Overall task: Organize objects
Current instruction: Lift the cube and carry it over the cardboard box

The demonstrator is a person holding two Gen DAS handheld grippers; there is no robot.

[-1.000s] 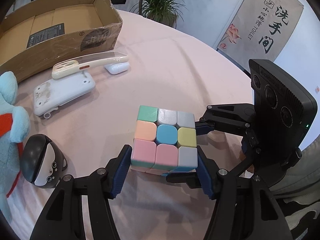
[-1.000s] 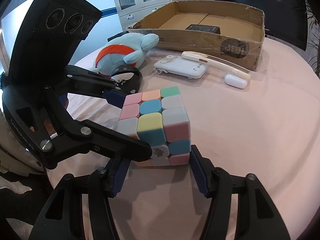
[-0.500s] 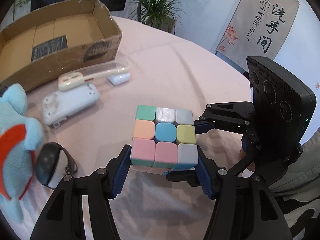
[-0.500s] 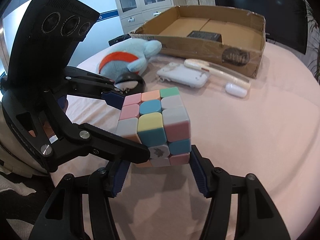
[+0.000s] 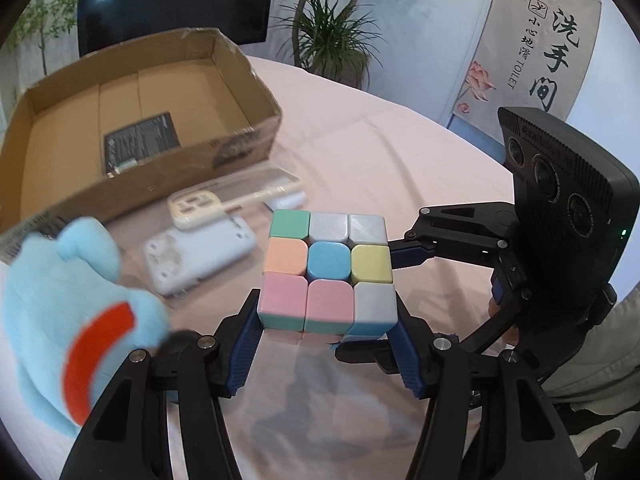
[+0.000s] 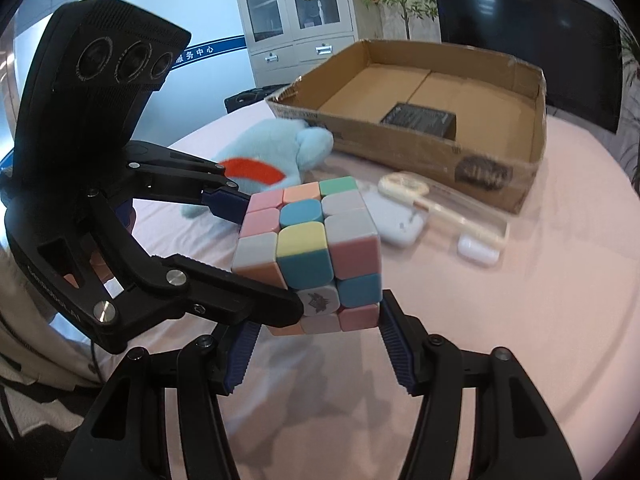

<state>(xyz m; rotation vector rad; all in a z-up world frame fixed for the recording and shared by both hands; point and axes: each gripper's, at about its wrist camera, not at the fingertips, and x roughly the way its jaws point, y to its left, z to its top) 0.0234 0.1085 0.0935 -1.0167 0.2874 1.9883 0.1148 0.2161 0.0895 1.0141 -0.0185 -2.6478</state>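
Note:
A pastel puzzle cube (image 5: 328, 264) (image 6: 308, 240) hangs above the pink tablecloth, gripped from two sides at once. My left gripper (image 5: 326, 320) has its blue pads on the cube's lower left and right faces, and its jaws are closing on it. My right gripper (image 6: 320, 324) clamps the cube's bottom layer across the other pair of faces. In the left wrist view the right gripper (image 5: 376, 304) comes in from the right. In the right wrist view the left gripper (image 6: 260, 256) comes in from the left.
An open cardboard box (image 5: 240, 92) (image 6: 420, 152) stands at the table's far side, a dark label on its floor. In front of it lie a blue plush toy (image 5: 60, 300), a white device (image 5: 192, 260), a cream tool in a clear case (image 5: 236, 200) and a white earbud case (image 6: 478, 250).
Both grippers have risen together with the cube held between them. The table objects now sit lower and farther off, and more of the box's inside shows.

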